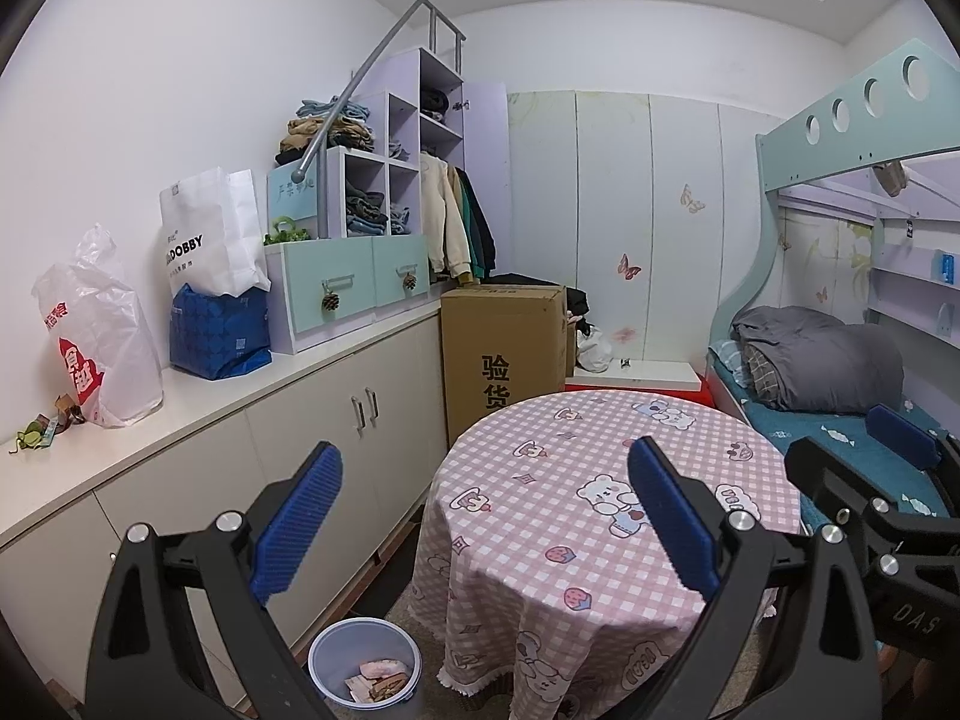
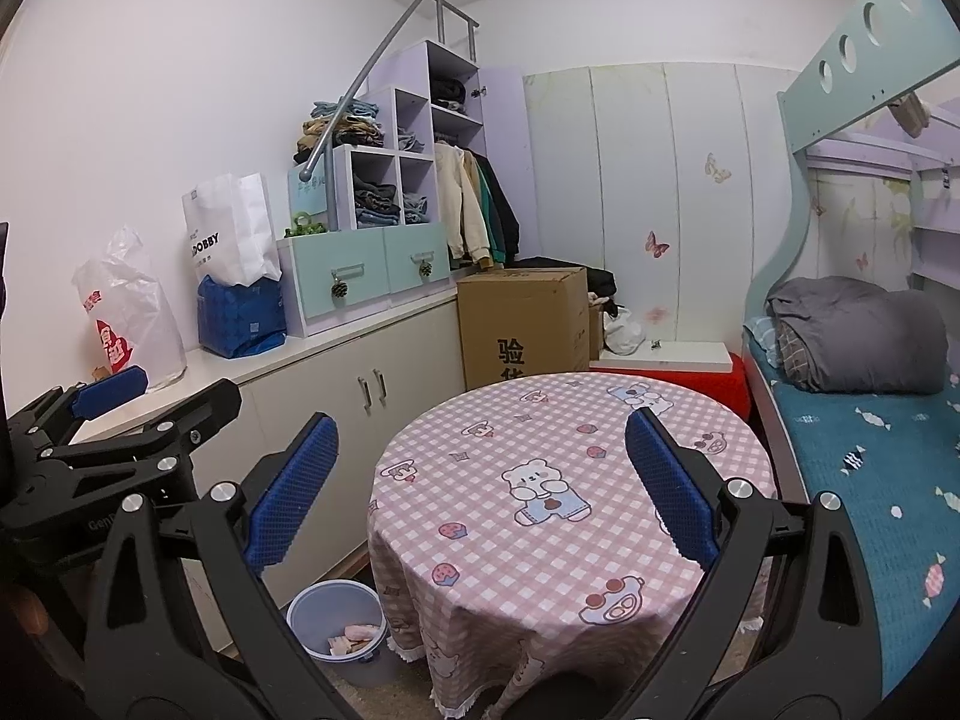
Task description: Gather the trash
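Observation:
A grey-blue trash bin (image 1: pixel 363 660) (image 2: pixel 336 618) stands on the floor between the cabinets and the round table. Crumpled wrappers (image 1: pixel 384 678) (image 2: pixel 354 639) lie in its bottom. A few small wrappers (image 1: pixel 42 426) rest on the white counter at the far left. My left gripper (image 1: pixel 486 510) is open and holds nothing, hovering over the table's pink checked cloth (image 1: pixel 540 540). My right gripper (image 2: pixel 480 480) is open too and holds nothing, over the same cloth (image 2: pixel 510 552). Each gripper shows at the edge of the other's view, with blue pads (image 1: pixel 903 435) (image 2: pixel 111 387).
On the counter (image 1: pixel 198 396) stand a white plastic bag (image 1: pixel 102 348), a white paper bag (image 1: pixel 210 234) in a blue bag, and a drawer-and-shelf unit (image 1: pixel 348 282). A cardboard box (image 1: pixel 504 348) stands behind the table. The bunk bed (image 2: pixel 870 438) runs along the right.

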Demonstrator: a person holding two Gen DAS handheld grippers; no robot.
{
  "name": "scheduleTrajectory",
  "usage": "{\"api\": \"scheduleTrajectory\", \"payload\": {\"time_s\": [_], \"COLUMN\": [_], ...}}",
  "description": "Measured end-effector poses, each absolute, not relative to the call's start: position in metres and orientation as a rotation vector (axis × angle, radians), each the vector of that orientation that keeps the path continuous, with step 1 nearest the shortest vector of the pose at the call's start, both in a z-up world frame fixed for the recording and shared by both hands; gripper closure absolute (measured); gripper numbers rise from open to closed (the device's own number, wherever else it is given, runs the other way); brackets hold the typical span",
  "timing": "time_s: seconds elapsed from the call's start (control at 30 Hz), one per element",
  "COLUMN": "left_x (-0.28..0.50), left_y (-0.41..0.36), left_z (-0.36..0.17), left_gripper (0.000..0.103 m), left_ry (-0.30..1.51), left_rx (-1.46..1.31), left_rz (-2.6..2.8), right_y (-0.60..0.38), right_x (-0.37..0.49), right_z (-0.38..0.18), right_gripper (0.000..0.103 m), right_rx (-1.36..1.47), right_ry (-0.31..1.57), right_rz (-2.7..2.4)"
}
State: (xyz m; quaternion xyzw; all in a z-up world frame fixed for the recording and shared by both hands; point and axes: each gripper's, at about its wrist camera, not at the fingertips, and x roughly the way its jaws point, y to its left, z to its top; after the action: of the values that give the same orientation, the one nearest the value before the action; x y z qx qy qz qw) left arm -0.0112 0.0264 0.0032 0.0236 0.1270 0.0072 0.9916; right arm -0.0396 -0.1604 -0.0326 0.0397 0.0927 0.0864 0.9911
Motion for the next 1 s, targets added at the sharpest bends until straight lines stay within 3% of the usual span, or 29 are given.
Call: {"api": "scheduleTrajectory", "payload": {"time_s": [1.0], "left_x": [-0.0079], "left_y": [0.0329], "left_z": [0.0008], "left_gripper": [0.009], "left_ry": [0.264], "left_rx": [0.047], "left_rz": [0.015], "right_y": [-0.1583], "right_x": [-0.0382], "right_z": [-0.0343], "right_gripper": [0.008], "right_rx": [0.081], "right_ry": [0.193], "right_rz": [0.174]}}
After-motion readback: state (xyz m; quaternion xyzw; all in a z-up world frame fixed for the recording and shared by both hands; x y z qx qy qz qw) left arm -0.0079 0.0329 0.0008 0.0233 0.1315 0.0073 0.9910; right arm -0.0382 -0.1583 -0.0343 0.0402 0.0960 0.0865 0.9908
